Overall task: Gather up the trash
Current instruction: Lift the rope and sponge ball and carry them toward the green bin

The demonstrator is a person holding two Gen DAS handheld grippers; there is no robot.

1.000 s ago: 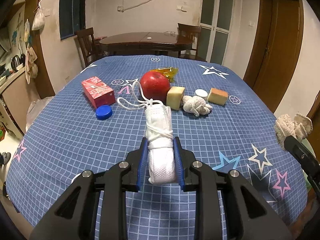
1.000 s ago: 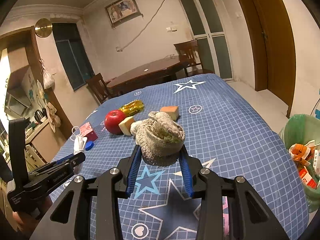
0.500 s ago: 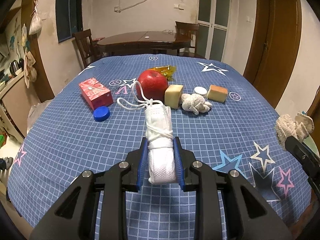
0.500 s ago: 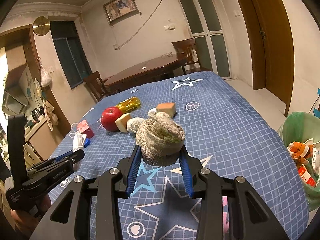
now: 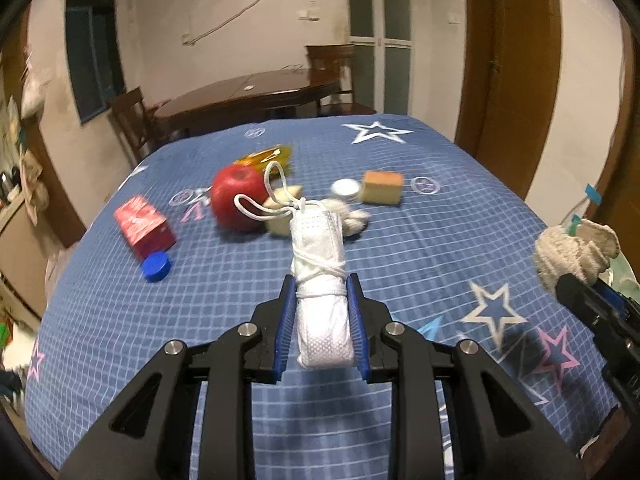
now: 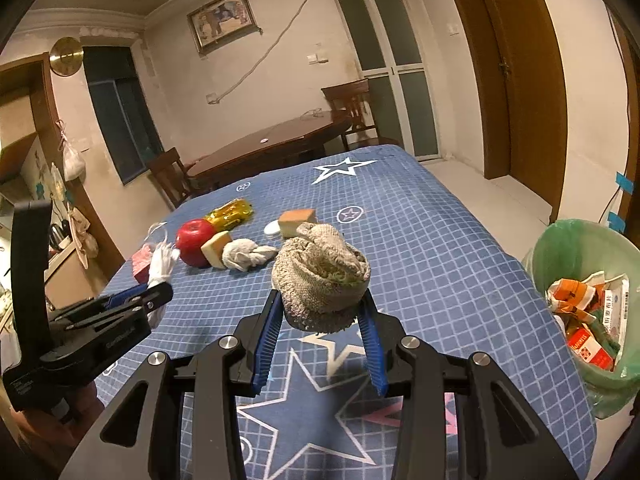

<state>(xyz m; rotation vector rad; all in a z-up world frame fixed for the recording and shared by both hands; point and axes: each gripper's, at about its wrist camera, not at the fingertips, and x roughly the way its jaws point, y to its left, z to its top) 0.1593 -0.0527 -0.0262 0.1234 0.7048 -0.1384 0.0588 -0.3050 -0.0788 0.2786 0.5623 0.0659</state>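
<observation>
Change noted: against the views of a second ago, the left tool (image 5: 322,300) is seen swung toward the right side of the tabletop (image 5: 440,248); the things on the cloth are blurred and shifted in its view, and a green-lined bin edge is now glimpsed at the far right. The right tool (image 6: 320,308) is shown almost unmoved. Both grips are unchanged. This is judged as both loads being carried toward the bin, with neither yet dropped.

Left tool: closed narrowly on a rolled white face mask (image 5: 322,280), its ear loops trailing forward; held clear above the cloth.

Right tool: closed, somewhat wider, on a bundled beige knitted cloth (image 6: 320,276), held above the near part of the tabletop, not yet over the bin.

Container: bin (image 6: 560,248) with a green liner, on the floor just off the right edge of the tabletop. Contents: orange and white cartons and printed packets, crumpled; the bin is partly filled.

Left on the tabletop: red apple (image 6: 195,236), yellow bottle (image 6: 230,214), two sponge-like blocks, knotted white rag (image 6: 246,256), white lid, red carton (image 5: 144,228), blue cap (image 5: 157,266). Which of these count as trash cannot be told.
</observation>
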